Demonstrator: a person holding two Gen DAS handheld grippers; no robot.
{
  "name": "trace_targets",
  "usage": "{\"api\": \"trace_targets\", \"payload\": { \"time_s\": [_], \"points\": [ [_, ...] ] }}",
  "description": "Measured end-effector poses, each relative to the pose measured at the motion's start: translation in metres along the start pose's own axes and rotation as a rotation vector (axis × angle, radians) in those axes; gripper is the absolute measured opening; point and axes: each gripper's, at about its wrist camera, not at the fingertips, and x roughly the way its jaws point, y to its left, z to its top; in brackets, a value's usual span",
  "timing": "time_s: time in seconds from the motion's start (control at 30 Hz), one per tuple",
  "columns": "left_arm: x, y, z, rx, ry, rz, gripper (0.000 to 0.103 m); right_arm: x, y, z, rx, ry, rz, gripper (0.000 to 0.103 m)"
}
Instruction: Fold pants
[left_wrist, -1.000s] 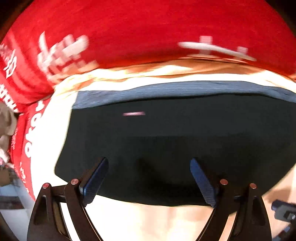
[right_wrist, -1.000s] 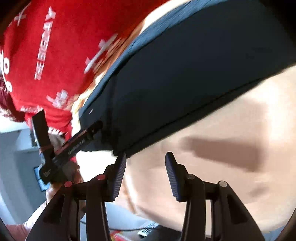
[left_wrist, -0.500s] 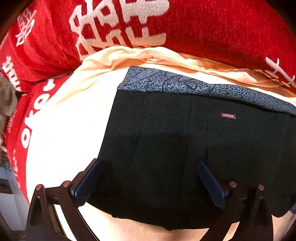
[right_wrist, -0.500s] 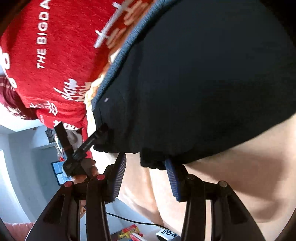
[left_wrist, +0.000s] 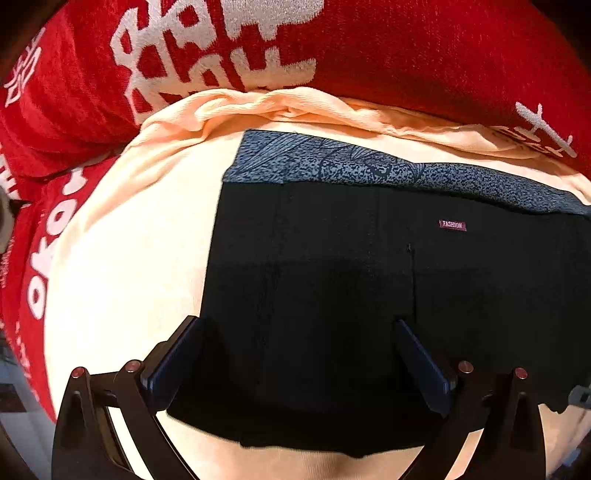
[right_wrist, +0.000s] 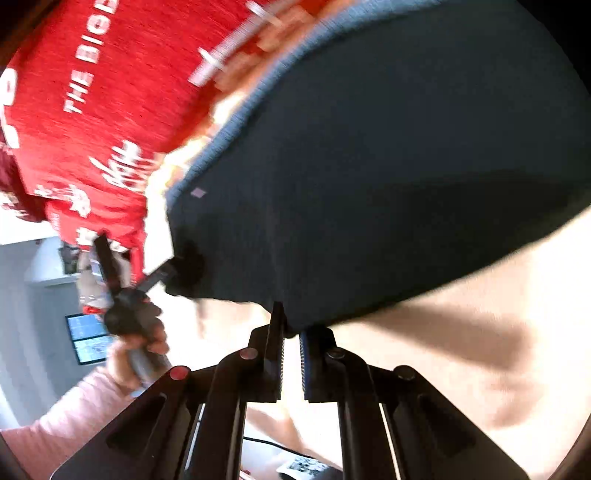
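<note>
A pale peach sheet (left_wrist: 122, 266) covers the bed, with a red blanket (left_wrist: 406, 51) printed in white characters bunched along its far edge. On the sheet lie the black pants (left_wrist: 314, 277), spread flat with the blue patterned waistband (left_wrist: 332, 166) toward the blanket and a small "FASHION" tag (left_wrist: 452, 225) just below it.

The left gripper (left_wrist: 295, 354) sits low over the near hem, its jaws spread wide to either side of the cloth and clamped on nothing; it looks much as it did half a second ago, only a little closer in.

The change is on the other side. The right gripper (right_wrist: 291, 332), whose fingers stood apart at the near corner of the pants half a second ago, now has them drawn almost together on the fabric edge (the frame is motion-blurred, but the cloth does run down between the pads). In that view the left gripper appears at the far-left corner of the garment, held in the person's hand (right_wrist: 136, 350).

Judging from this, one corner is secured for the fold; the left side has yet to pinch its own before the hem can be carried up toward the waistband.
</note>
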Motion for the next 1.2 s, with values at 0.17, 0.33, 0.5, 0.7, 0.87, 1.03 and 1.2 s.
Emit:
{"api": "trace_targets", "payload": {
  "time_s": [0.17,0.33,0.5,0.7,0.87,1.03,1.2],
  "points": [
    [-0.031,-0.031,-0.009,0.088,-0.013,0.027,0.103,-0.016,-0.01,-0.007,0.021,0.041,0.002,0.008],
    [-0.051,-0.096,-0.013,0.127,-0.03,-0.125,0.103,-0.077,-0.011,0.013,-0.074,-0.075,-0.164,0.008],
    [-0.033,-0.179,-0.021,0.176,-0.025,-0.199,0.103,-0.098,-0.017,0.06,-0.136,-0.144,-0.305,0.008],
    [-0.015,-0.178,-0.039,0.125,0.017,-0.198,0.103,-0.102,-0.062,0.048,-0.071,-0.15,-0.287,0.008],
    [-0.028,-0.168,-0.001,0.098,0.0,-0.164,0.103,-0.125,-0.059,0.06,-0.01,-0.141,-0.24,0.033],
    [-0.023,-0.195,0.057,0.082,-0.075,-0.183,0.103,-0.127,-0.013,0.113,-0.207,-0.195,-0.295,0.048],
    [0.024,-0.223,0.094,0.046,-0.049,-0.083,0.103,-0.091,-0.001,0.151,-0.271,-0.143,-0.353,0.031]
  ]
}}
